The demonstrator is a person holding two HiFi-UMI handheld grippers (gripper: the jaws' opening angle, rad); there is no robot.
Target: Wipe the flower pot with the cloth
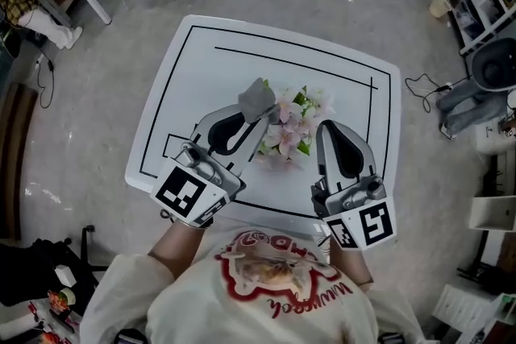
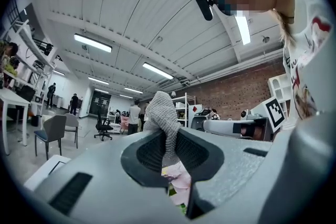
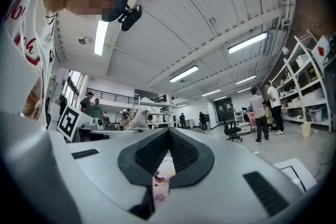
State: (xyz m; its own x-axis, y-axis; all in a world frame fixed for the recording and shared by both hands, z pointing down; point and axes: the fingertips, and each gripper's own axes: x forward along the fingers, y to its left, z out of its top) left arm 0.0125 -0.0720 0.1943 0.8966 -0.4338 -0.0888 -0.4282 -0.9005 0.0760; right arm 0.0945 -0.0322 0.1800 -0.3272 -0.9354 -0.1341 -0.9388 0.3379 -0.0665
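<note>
**Cloth in the grip, pot wall not yet reached**

The flower pot (image 1: 287, 138) stands near the middle of the white worktop (image 1: 201, 60). From above it shows only as pink flowers (image 1: 302, 122) and green leaves, and its wall is hidden beneath them. The grey cloth (image 1: 257, 98) stands just beside the flowers on their left, bunched upright. The left hand-held gripper (image 1: 256, 118) has its jaws closed on the cloth's lower part, and the left gripper view shows the knit fabric (image 2: 161, 113) pinched between the pads with petals below. The right hand-held gripper (image 1: 329, 127) sits just right of the flowers, jaws fully together and holding nothing. So the pot lies between the two, a little ahead of their tips.

Wiping well probably means bringing the cloth lower, under the blooms, so the fabric meets the pot's wall and not the petals. The empty right hand-held gripper could steady the pot from the far side, since a light pot may slide or tip. More free cloth past the jaws would help keep them off the pot.
</note>
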